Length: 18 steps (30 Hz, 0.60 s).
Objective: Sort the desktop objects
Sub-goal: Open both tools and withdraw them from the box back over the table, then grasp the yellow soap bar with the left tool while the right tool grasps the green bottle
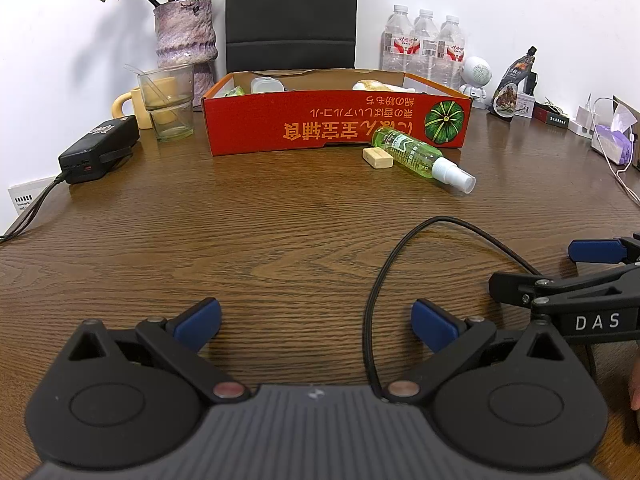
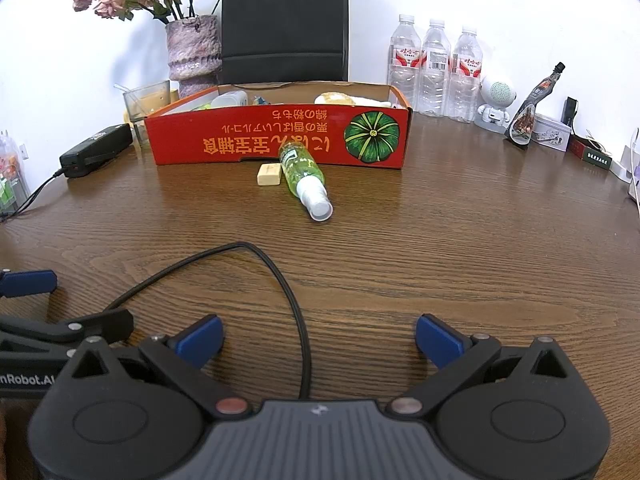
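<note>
A green spray bottle (image 1: 416, 157) (image 2: 302, 170) with a white cap lies on its side on the wooden table, in front of a red cardboard box (image 1: 336, 124) (image 2: 276, 136). A small beige block (image 1: 378, 158) (image 2: 269, 174) lies just left of the bottle. The box holds several items. My left gripper (image 1: 316, 326) is open and empty, low over the table's near part. My right gripper (image 2: 319, 340) is open and empty too, beside the left one; its fingers (image 1: 596, 251) show at the right edge of the left wrist view.
A black cable (image 1: 400, 264) (image 2: 248, 276) loops across the table between the grippers. A black power bank (image 1: 100, 148), a glass (image 1: 168, 100) and a vase (image 1: 186, 44) stand at the back left. Water bottles (image 2: 434, 68), a white robot figure (image 2: 496, 100) and small packets line the back right.
</note>
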Available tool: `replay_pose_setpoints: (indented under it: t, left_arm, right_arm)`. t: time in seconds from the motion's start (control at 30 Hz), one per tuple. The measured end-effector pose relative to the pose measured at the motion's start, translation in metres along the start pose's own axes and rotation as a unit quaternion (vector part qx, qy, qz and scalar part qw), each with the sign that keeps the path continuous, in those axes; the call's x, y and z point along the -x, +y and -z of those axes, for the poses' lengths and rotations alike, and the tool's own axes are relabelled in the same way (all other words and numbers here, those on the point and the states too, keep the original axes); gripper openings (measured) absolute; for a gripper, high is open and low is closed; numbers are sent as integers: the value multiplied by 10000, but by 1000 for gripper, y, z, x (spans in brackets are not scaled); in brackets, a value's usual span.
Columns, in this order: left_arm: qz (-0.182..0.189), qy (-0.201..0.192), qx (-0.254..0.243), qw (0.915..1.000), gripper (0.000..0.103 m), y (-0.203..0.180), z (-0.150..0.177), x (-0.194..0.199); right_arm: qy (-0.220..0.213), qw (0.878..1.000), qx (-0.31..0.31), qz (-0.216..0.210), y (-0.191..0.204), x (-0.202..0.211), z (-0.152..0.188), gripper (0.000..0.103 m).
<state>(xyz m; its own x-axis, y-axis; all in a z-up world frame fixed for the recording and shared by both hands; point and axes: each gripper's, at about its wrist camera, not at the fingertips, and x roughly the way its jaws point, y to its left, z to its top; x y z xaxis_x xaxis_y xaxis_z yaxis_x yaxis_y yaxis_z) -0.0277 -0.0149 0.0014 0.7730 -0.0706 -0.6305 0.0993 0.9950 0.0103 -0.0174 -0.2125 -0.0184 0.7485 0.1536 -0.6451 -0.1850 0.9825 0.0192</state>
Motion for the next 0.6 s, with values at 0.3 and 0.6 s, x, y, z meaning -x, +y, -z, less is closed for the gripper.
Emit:
replay_pose_setpoints:
  t: [0.3, 0.6]
  left_arm:
    - [212, -499, 1, 9985, 103, 20, -37, 15]
    - [349, -334, -340, 9983, 103, 24, -101, -50]
  right_arm:
    - [62, 9976, -264, -641, -14, 8, -30, 63]
    - [95, 9966, 344, -746, 0, -82, -127, 41]
